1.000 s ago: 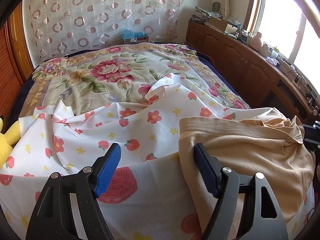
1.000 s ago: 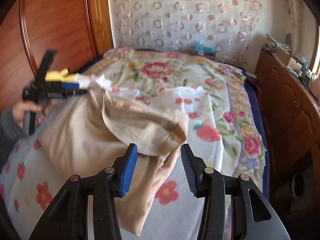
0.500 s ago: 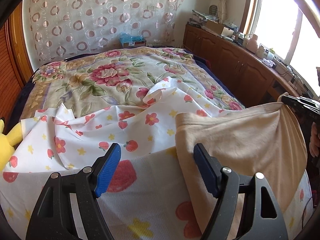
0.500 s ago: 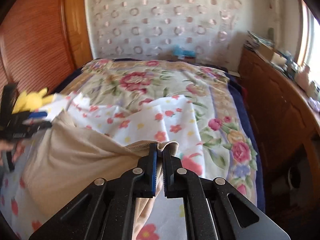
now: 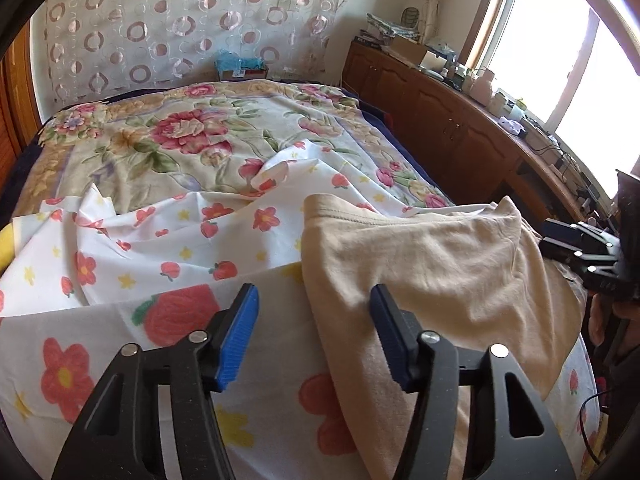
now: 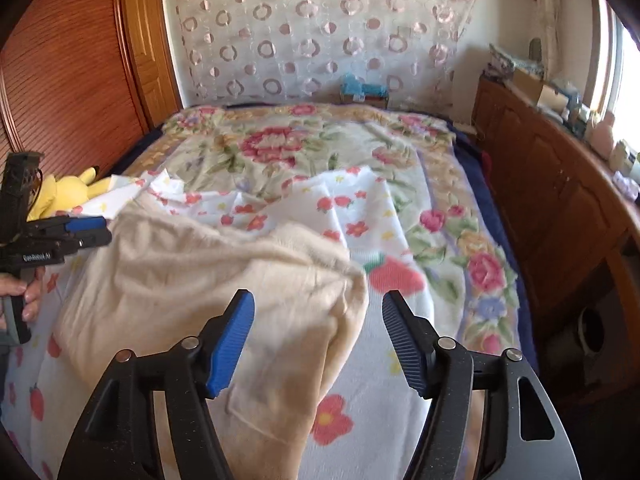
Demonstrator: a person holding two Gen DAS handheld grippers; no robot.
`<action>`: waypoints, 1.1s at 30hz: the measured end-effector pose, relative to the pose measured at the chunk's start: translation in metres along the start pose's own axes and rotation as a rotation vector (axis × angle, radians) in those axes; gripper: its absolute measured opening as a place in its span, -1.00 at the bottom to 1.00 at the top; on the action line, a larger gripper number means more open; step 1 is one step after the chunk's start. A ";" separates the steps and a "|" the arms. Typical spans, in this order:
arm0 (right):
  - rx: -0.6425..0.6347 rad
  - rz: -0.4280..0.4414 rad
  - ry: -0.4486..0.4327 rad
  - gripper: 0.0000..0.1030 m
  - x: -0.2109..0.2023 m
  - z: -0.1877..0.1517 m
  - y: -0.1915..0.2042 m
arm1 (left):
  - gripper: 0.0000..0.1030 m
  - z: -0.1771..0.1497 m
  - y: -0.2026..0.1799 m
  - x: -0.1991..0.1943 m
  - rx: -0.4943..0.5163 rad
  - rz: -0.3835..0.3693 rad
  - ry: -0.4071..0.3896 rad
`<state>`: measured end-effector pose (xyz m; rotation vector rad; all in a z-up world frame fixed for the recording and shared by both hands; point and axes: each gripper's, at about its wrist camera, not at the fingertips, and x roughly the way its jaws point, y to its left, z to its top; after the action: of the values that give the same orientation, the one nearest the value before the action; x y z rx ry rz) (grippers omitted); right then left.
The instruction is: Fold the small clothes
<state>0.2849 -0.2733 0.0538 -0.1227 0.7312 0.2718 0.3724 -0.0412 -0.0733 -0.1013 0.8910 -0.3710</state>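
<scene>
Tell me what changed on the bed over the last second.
The right hand-held gripper clamped the beige garment, pulled it out, then opened again, letting it drop. The left hand-held gripper has narrowed around the garment's edge. The floral sheet and yellow plush stayed put.

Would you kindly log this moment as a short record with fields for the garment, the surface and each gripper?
garment: beige garment, lying rumpled on the bed
surface: white strawberry-print sheet over a floral blanket
left gripper: jaws apart and just closing, garment edge between them, not pinched
right gripper: just opened, garment released below
nearby: yellow plush toy
</scene>
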 end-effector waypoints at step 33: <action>-0.100 0.223 -0.163 -0.72 -0.023 0.002 0.006 | -0.84 -0.012 -0.022 -0.113 -0.007 -0.110 -0.227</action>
<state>0.2681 -0.2716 0.0703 -0.1129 0.5693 0.5254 0.2926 -0.0203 0.0083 -0.1957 0.6641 -0.4498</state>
